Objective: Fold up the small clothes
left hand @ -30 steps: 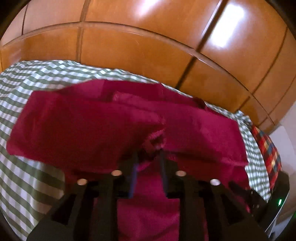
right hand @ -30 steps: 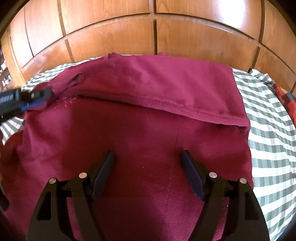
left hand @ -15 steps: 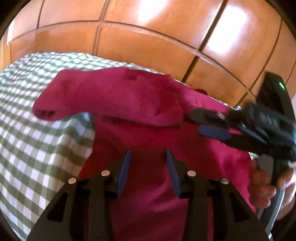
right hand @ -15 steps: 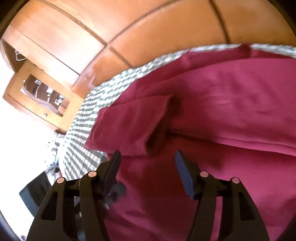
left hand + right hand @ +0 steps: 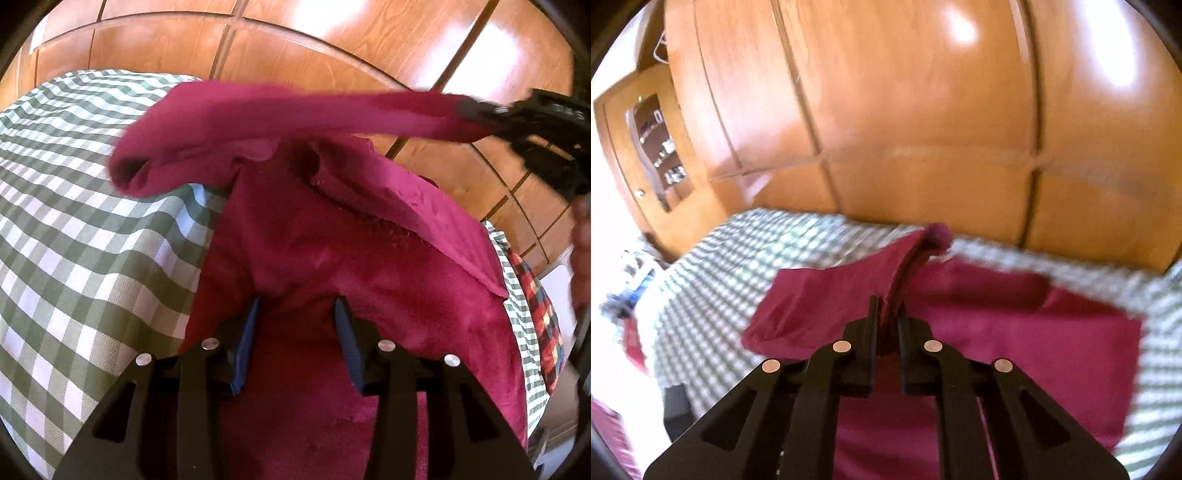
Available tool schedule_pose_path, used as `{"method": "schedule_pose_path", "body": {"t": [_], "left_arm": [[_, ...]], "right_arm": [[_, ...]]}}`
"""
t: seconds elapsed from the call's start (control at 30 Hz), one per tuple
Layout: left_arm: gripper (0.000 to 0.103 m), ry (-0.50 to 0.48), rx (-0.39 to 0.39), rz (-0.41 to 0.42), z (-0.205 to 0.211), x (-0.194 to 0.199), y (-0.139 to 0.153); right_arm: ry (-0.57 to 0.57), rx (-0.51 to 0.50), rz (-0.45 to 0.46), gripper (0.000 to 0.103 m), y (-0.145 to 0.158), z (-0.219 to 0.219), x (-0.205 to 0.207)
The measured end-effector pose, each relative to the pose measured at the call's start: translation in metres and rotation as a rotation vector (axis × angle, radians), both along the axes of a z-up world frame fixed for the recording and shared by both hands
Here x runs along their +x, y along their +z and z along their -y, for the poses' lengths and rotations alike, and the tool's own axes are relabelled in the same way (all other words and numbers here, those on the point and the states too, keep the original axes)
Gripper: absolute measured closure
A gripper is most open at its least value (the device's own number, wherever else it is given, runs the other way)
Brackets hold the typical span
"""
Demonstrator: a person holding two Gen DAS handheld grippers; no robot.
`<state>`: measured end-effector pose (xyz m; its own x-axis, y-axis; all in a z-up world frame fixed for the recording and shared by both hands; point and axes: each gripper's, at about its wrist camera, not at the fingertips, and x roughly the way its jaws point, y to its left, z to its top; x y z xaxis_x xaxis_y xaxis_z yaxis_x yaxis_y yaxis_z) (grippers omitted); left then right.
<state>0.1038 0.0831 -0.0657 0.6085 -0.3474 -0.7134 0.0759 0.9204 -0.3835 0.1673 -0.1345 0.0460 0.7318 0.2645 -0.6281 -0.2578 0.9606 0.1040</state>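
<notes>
Red garment point(image 5: 369, 266) lies on the checked cloth point(image 5: 74, 240), near the wooden panels point(image 5: 295, 48). Right gripper point(image 5: 886, 314), clamped on its sleeve, stretches it sideways; left gripper point(image 5: 295, 314), jaws opening, straddles fabric.

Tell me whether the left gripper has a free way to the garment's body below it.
Probably yes: the left gripper hangs right over the maroon garment, its fingers opening with nothing between; the right gripper holds the sleeve off to the side.
</notes>
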Motion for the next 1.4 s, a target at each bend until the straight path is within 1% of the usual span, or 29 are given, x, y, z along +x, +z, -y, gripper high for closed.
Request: {"method": "schedule_pose_path", "body": {"t": [0.07,0.1,0.17,0.27,0.4,0.47,0.53,0.6,0.63,0.67,0.7,0.8,0.83,0.87,0.9,0.97,1.0,1.03,1.07,1.1,1.13,1.17,1.2,1.23,1.27,1.3,1.4], "left_arm": [[0.062,0.001,0.004,-0.001,0.001,0.000,0.000],[0.062,0.001,0.007,0.000,0.001,0.001,0.000],[0.062,0.000,0.013,0.000,0.002,0.000,0.000],[0.061,-0.001,0.026,0.000,0.004,0.000,0.000],[0.061,-0.001,0.041,0.000,0.010,0.000,0.000],[0.061,-0.001,0.046,-0.004,0.013,0.000,0.000],[0.061,0.004,0.054,-0.017,0.014,0.002,0.002],[0.061,0.020,0.047,-0.036,0.011,0.005,0.006],[0.061,0.025,0.032,-0.048,0.008,0.005,0.009],[0.059,0.024,0.008,-0.057,0.005,0.006,0.011],[0.058,0.020,-0.043,-0.063,0.002,0.009,0.015],[0.053,0.005,-0.154,-0.054,0.000,0.018,0.026],[0.052,0.007,-0.172,-0.049,0.001,0.021,0.028],[0.048,0.006,-0.192,-0.040,0.003,0.027,0.031],[0.044,0.005,-0.196,-0.033,0.005,0.030,0.033],[0.041,0.042,-0.180,-0.013,0.005,0.042,0.037],[0.041,0.078,-0.174,-0.017,0.000,0.048,0.036],[0.041,0.136,-0.183,-0.052,-0.009,0.057,0.030],[0.043,0.179,-0.200,-0.092,-0.018,0.063,0.024],[0.050,0.216,-0.229,-0.129,-0.027,0.066,0.018],[0.052,0.229,-0.241,-0.149,-0.033,0.068,0.014],[0.054,0.222,-0.233,-0.152,-0.035,0.067,0.014],[0.055,0.217,-0.217,-0.148,-0.035,0.066,0.016],[0.054,0.211,-0.183,-0.142,-0.033,0.063,0.019],[0.049,0.210,-0.155,-0.142,-0.032,0.061,0.023],[0.048,0.218,-0.120,-0.137,-0.032,0.057,0.028],[0.048,0.192,-0.077,-0.074,-0.031,0.046,0.046]], "right_arm": [[-0.051,-0.052,0.031,0.095,0.006,0.020,0.000],[-0.087,-0.068,0.029,0.095,0.004,0.035,0.000],[-0.142,-0.066,0.006,0.096,-0.003,0.061,0.002],[-0.254,-0.058,-0.049,0.095,-0.028,0.106,0.001],[-0.342,-0.037,-0.128,0.095,-0.066,0.144,-0.011],[-0.371,-0.050,-0.155,0.095,-0.082,0.153,-0.017],[-0.396,-0.033,-0.192,0.095,-0.098,0.163,-0.021],[-0.408,-0.019,-0.209,0.095,-0.106,0.166,-0.023],[-0.409,-0.009,-0.213,0.095,-0.109,0.167,-0.023],[-0.407,-0.002,-0.211,0.095,-0.110,0.167,-0.024],[-0.405,0.003,-0.209,0.095,-0.110,0.164,-0.026],[-0.400,0.033,-0.196,0.096,-0.102,0.165,-0.028],[-0.398,0.041,-0.190,0.096,-0.099,0.165,-0.029],[-0.397,0.048,-0.183,0.096,-0.096,0.166,-0.031],[-0.398,0.055,-0.178,0.096,-0.094,0.170,-0.030],[-0.406,0.043,-0.172,0.096,-0.092,0.174,-0.033],[-0.414,0.027,-0.182,0.096,-0.094,0.176,-0.033],[-0.424,0.013,-0.202,0.096,-0.099,0.178,-0.032],[-0.430,0.011,-0.225,0.095,-0.105,0.181,-0.031],[-0.425,0.020,-0.246,0.095,-0.112,0.183,-0.031],[-0.410,0.029,-0.249,0.095,-0.114,0.184,-0.033],[-0.397,0.038,-0.247,0.095,-0.114,0.183,-0.036],[-0.393,0.056,-0.244,0.095,-0.111,0.184,-0.039],[-0.392,0.074,-0.246,0.090,-0.107,0.187,-0.041],[-0.398,0.078,-0.243,0.085,-0.105,0.190,-0.044],[-0.411,0.081,-0.231,0.077,-0.100,0.194,-0.048],[-0.425,0.099,-0.187,0.076,-0.083,0.202,-0.060]]}}
